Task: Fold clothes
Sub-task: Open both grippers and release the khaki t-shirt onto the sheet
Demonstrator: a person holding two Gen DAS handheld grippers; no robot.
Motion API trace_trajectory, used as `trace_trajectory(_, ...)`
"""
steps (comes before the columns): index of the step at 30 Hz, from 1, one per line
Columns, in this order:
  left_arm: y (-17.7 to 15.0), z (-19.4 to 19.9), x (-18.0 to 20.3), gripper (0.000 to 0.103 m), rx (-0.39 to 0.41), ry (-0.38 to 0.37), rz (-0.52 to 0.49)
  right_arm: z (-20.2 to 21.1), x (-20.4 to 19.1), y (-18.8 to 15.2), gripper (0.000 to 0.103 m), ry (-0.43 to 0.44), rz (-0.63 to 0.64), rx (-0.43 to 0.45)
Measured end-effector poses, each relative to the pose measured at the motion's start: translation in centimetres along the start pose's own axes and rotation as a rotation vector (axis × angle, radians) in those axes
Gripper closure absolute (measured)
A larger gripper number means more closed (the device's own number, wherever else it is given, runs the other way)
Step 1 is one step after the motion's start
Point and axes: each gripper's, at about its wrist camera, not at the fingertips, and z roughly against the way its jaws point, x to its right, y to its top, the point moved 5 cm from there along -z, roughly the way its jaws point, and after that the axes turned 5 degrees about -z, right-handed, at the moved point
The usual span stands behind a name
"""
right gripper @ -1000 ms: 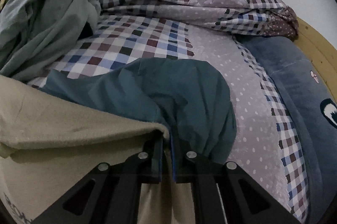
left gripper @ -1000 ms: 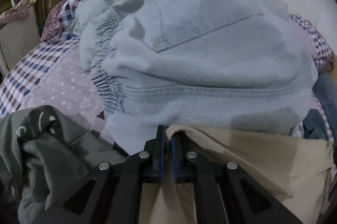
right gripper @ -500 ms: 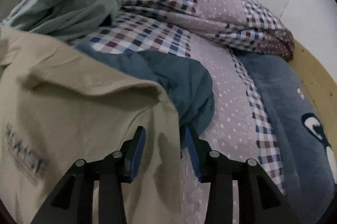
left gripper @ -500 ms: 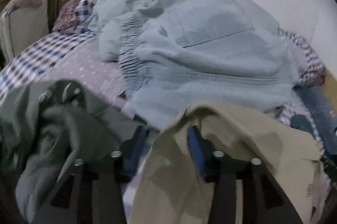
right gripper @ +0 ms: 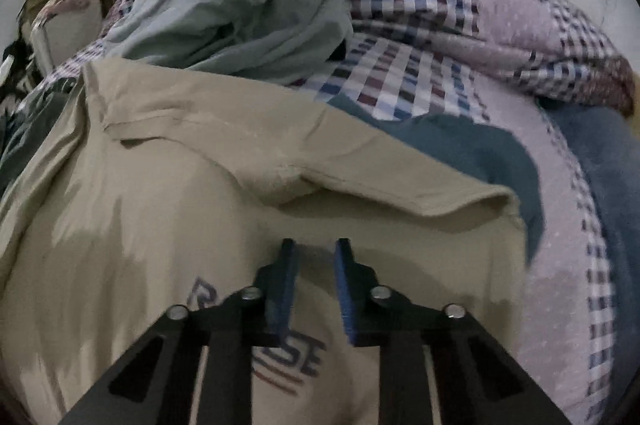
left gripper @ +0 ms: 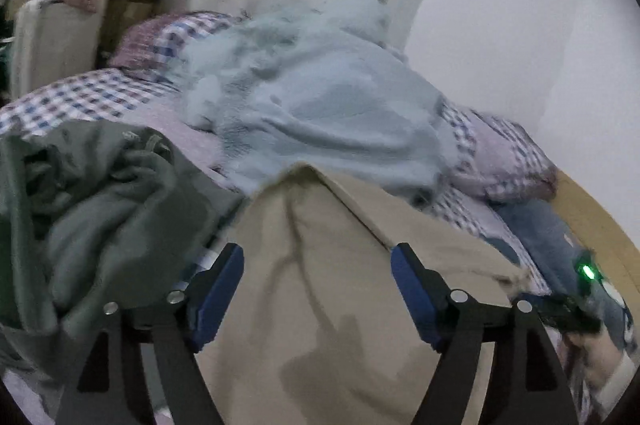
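Left gripper jaws spread wide, beige T-shirt lying between and below them, nothing pinched. Right gripper jaws apart with narrow gap, hovering over same shirt's printed chest, empty. Shirt spread on checked quilt; light-blue jeans heaped beyond, grey-green garment left, teal cloth under right sleeve.

A checked bedspread carries beige shirt, teal garment — perhaps denim.
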Motion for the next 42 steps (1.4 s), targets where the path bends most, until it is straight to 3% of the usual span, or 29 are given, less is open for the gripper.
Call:
trace_trajectory(3,-1.0,-0.6,1.1,0.023,-0.021,-0.025,-0.003,-1.1,-0.6,0.7,0.097,-0.014,-0.005,0.001)
trace_trajectory(9,-1.7,-1.8,1.3,0.023,-0.025,-0.061,0.083,-1.8,-0.4,4.9,0.099,-0.036,-0.007,0.033)
trace_trajectory(15,-1.3,-1.7,0.6,0.023,-0.004,-0.074,0.134,-4.1,2.1,11.0,0.099,-0.103,-0.158,0.046)
trace_trajectory(17,-0.9,-1.4,0.2,0.023,0.015,-0.073,0.151,-4.6,2.8,11.7,0.098,-0.196,-0.2,0.042)
trace_trajectory(21,-0.7,-1.3,-0.1,0.023,0.016,-0.082,0.163,-2.4,3.5,11.7,0.094,-0.247,-0.332,0.131)
trace_trajectory(23,-0.7,-1.4,-0.2,0.023,0.012,-0.087,0.165,-1.6,3.0,11.2,0.093,-0.228,-0.365,0.117)
trace_trajectory(27,-0.6,-1.5,-0.4,0.023,0.003,-0.096,0.171,0.5,-2.6,9.7,0.089,-0.135,-0.215,0.137)
trace_trajectory(29,-0.6,-1.6,-0.5,0.023,-0.001,-0.101,0.174,1.4,-6.3,8.9,0.059,-0.101,-0.093,0.166)
trace_trajectory(30,-0.6,-1.6,-0.6,0.023,-0.003,-0.104,0.175,1.8,-8.3,8.5,0.056,-0.092,-0.017,0.187)
trace_trajectory(38,-0.7,-1.7,-2.1,0.023,-0.014,-0.11,0.266,-0.7,-21.1,5.5,0.055,-0.1,0.519,0.21)
trace_trajectory(42,-0.4,-1.7,-2.8,0.023,-0.009,-0.11,0.289,-3.4,-22.6,5.6,0.055,-0.122,0.621,0.158)
